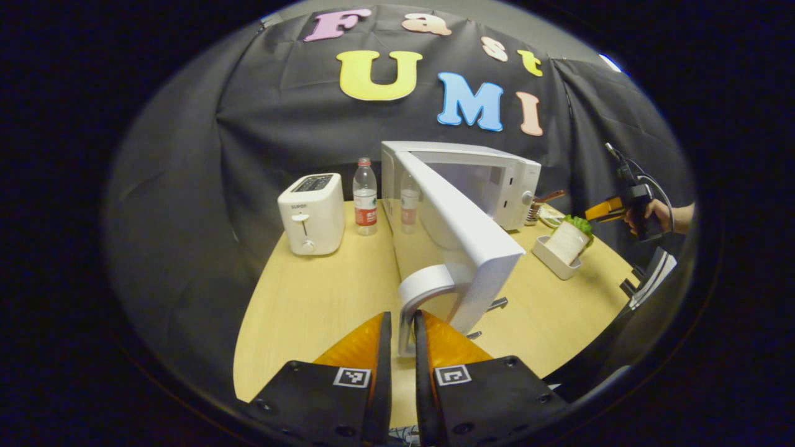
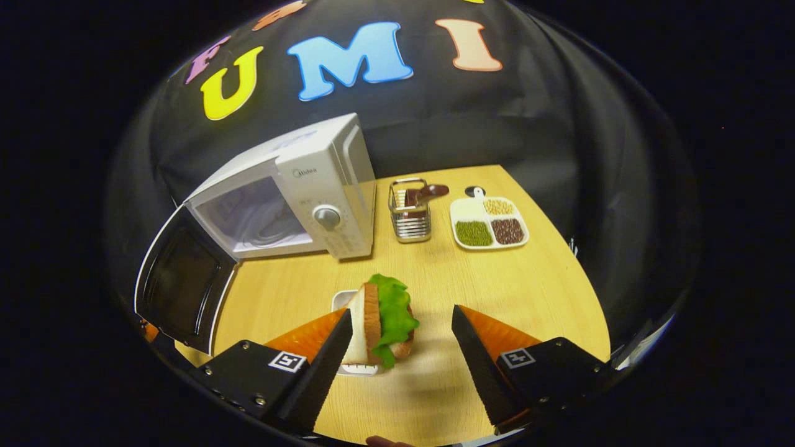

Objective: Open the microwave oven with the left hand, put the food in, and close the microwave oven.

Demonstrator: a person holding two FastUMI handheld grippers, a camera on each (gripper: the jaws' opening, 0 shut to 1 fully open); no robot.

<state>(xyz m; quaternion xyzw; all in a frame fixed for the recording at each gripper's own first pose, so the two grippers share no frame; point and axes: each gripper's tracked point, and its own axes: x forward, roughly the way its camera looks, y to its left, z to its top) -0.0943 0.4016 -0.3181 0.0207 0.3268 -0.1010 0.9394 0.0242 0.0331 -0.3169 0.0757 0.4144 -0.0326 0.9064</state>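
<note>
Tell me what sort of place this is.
Probably a staged kitchen counter in a recording booth: a microwave with its door open, a toaster and a sandwich on a wooden table, backed by black cloth.

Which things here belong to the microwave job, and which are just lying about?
Part of the job:
- microwave, door open
- door handle, in the left tongs
- sandwich in its small white tray
- right tongs, open around the sandwich

Just lying about:
- toaster
- water bottle
- utensil rack
- divided dish of beans
</note>
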